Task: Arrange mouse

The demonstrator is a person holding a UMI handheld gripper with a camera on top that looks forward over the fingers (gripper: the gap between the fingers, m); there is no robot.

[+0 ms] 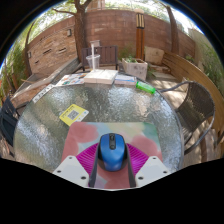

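Note:
A blue computer mouse with a dark scroll wheel sits between my gripper's two fingers. The magenta pads press against its left and right sides. The mouse is over a pink and teal mouse mat that lies on a round glass table. I cannot tell whether the mouse rests on the mat or is held just above it.
A yellow card lies on the glass ahead and left of the mat. At the table's far edge lie flat books or boxes and a green object. A planter, a wooden bench and a brick wall are beyond.

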